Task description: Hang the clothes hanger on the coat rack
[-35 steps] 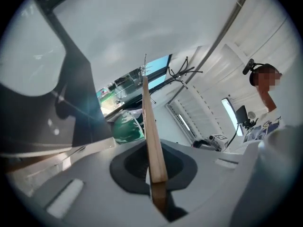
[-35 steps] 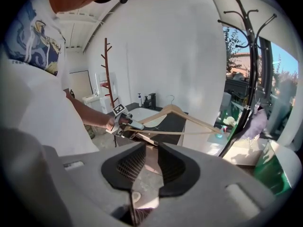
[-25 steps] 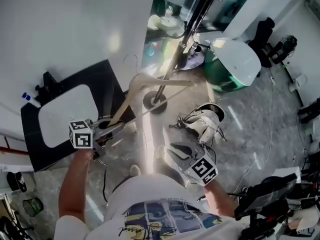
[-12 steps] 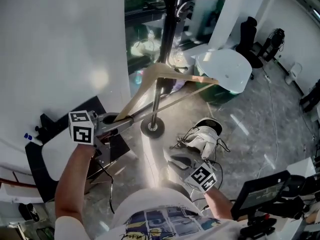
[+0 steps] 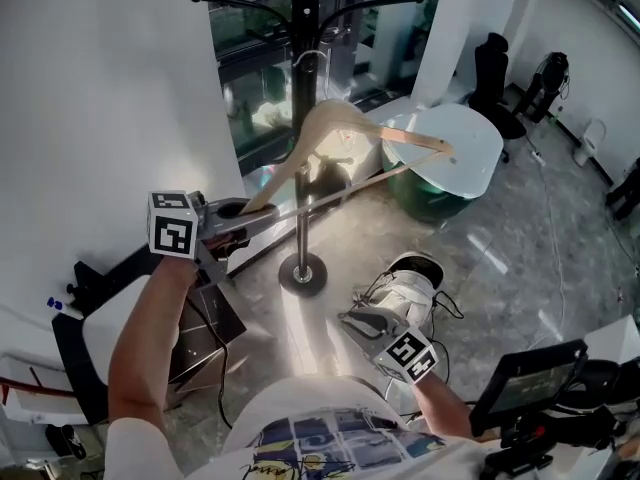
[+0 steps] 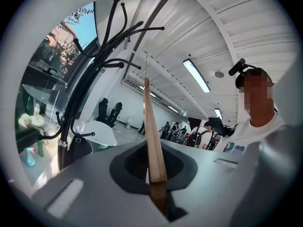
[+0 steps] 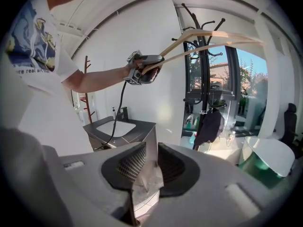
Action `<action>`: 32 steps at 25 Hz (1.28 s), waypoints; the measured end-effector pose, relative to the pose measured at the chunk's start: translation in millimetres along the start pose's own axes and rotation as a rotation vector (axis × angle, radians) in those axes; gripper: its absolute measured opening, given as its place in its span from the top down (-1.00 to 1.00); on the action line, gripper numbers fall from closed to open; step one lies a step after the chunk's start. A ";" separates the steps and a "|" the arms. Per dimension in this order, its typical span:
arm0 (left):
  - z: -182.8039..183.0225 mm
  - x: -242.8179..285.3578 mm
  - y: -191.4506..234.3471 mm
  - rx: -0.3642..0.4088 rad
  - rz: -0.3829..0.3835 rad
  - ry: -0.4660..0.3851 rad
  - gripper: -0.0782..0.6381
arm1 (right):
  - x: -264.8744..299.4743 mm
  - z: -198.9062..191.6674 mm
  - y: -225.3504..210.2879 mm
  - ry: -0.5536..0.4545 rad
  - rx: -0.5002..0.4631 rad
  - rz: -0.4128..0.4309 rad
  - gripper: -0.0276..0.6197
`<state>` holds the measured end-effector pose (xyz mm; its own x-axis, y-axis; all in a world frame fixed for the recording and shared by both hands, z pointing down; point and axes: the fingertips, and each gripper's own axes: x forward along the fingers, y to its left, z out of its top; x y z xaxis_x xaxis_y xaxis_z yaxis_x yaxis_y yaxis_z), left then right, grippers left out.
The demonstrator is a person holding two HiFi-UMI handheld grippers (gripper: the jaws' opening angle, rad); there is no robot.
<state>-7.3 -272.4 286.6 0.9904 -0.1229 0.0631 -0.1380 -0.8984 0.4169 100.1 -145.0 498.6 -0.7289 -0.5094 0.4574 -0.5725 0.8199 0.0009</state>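
Observation:
A pale wooden hanger (image 5: 345, 133) with a wire hook is held up level in front of the black coat rack (image 5: 303, 118). My left gripper (image 5: 237, 216) is shut on one end of the hanger's arm. The hook stands close to the pole, below the rack's curved arms; whether it touches I cannot tell. In the left gripper view the hanger (image 6: 152, 141) runs straight out from the jaws, with the coat rack (image 6: 80, 98) to its left. My right gripper (image 5: 365, 320) hangs low by my body, jaws a little apart and empty. Its view shows the left gripper (image 7: 144, 69), hanger (image 7: 208, 39) and coat rack (image 7: 204, 79).
A dark bag (image 7: 209, 126) hangs low on the rack, whose round base (image 5: 303, 273) stands on the floor. White shoes (image 5: 410, 278) lie near the base. A white-topped green tub (image 5: 455, 153) is behind the rack, a dark sink cabinet (image 7: 118, 126) to the left.
My left gripper has lifted the hanger up and carried it toward the upper part of the rack. My right gripper has shifted a little and stays low.

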 end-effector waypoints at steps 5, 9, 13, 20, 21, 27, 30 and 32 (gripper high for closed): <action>11.3 15.5 33.0 0.002 0.035 0.006 0.76 | -14.4 -9.9 -38.0 0.008 0.009 -0.009 0.67; 10.4 15.2 66.5 -0.001 0.076 -0.001 0.76 | -22.8 -12.4 -64.7 0.015 0.001 -0.005 0.67; 6.7 15.0 90.7 -0.005 0.112 -0.020 0.76 | -29.0 -15.8 -87.4 0.017 -0.013 -0.007 0.68; -3.9 12.9 132.8 0.000 0.177 -0.029 0.76 | -34.2 -22.8 -113.6 0.007 -0.016 -0.001 0.67; -5.0 12.7 137.5 0.002 0.182 -0.028 0.76 | -35.1 -25.3 -116.0 0.009 -0.011 -0.001 0.67; -2.8 17.4 159.5 0.035 0.206 -0.028 0.75 | -37.0 -35.3 -131.1 0.010 0.016 -0.002 0.67; -0.7 19.2 169.1 0.067 0.239 -0.024 0.74 | -39.5 -39.7 -141.8 0.005 0.027 -0.005 0.67; -0.9 17.0 177.1 0.086 0.254 -0.034 0.73 | -40.2 -41.5 -146.5 0.001 0.032 -0.007 0.67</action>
<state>-14.9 -433.3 362.3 0.9238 -0.3620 0.1248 -0.3829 -0.8692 0.3128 228.9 -233.8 516.9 -0.7247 -0.5149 0.4579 -0.5894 0.8075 -0.0247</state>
